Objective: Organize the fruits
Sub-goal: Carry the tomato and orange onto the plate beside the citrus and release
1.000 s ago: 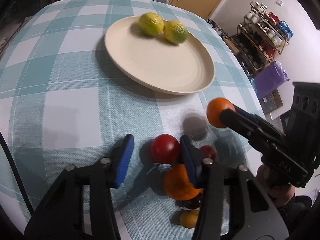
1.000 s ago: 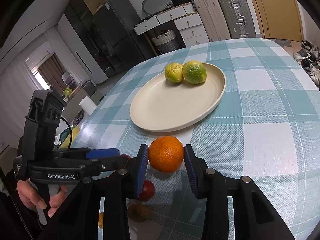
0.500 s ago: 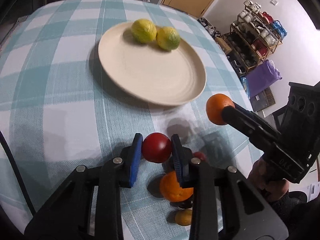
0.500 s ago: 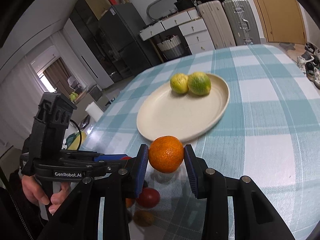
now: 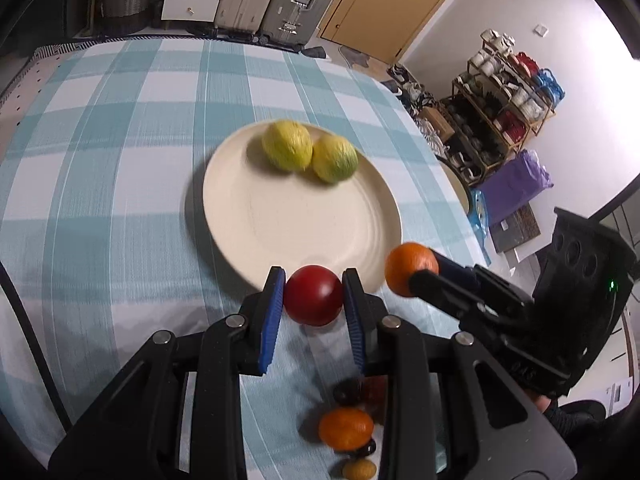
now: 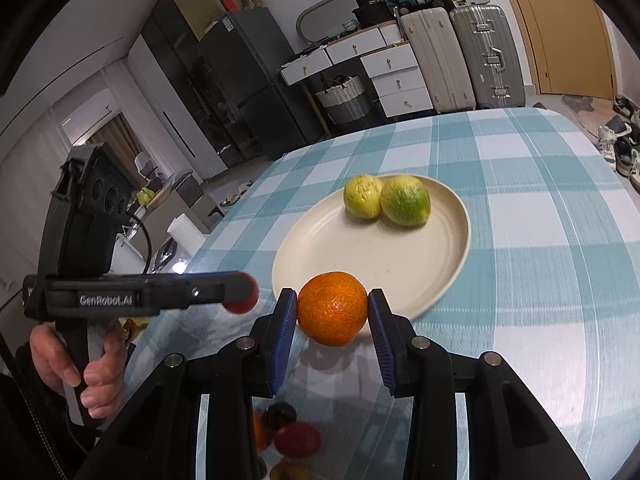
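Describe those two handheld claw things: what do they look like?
Both are black plastic tongs with silver screws and ribbed blue pads. The left gripper carries white "GenRobot.AI" lettering on its side, a boxy black housing with round holes and a black cable. The right gripper has a similar housing with a green light.

Two close wrist views angled down over table, both sharing cream plate (image 5: 240, 216) (image 6: 420, 280)

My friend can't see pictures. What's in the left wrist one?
The left hand-held gripper pinches a red fruit just before a cream plate holding two yellow-green citrus fruits. Beside it, the right hand-held gripper holds an orange over a blue checked tablecloth.
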A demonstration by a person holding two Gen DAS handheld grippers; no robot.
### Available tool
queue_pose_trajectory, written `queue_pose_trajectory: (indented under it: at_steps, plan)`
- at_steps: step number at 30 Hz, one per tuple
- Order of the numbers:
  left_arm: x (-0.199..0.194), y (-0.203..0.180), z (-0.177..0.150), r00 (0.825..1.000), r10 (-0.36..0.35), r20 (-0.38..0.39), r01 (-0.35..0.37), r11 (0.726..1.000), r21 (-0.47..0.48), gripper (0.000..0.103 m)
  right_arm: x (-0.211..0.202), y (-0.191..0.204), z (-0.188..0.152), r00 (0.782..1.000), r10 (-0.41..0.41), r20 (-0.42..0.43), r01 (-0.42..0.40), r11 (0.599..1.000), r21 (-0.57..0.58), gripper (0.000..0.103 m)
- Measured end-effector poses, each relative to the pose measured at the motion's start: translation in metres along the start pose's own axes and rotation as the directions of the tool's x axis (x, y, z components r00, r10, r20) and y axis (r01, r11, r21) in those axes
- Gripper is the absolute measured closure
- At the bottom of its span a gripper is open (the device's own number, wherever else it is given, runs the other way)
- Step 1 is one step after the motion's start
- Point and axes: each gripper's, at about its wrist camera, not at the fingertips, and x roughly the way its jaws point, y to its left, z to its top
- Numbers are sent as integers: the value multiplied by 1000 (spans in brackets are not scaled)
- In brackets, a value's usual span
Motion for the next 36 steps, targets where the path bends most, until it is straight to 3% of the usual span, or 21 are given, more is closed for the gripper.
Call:
queue_pose_trajectory:
  at_steps: [17, 36]
  plan:
    - [43, 27, 68, 1000, 14, 26, -13, 999, -37, 77, 42, -10, 45, 999, -44, -15, 43, 999, -17, 66]
    - [88, 42, 88, 1000, -7, 9, 7, 998, -56, 77, 88, -21, 59, 996, -53, -73, 53, 999, -3, 66]
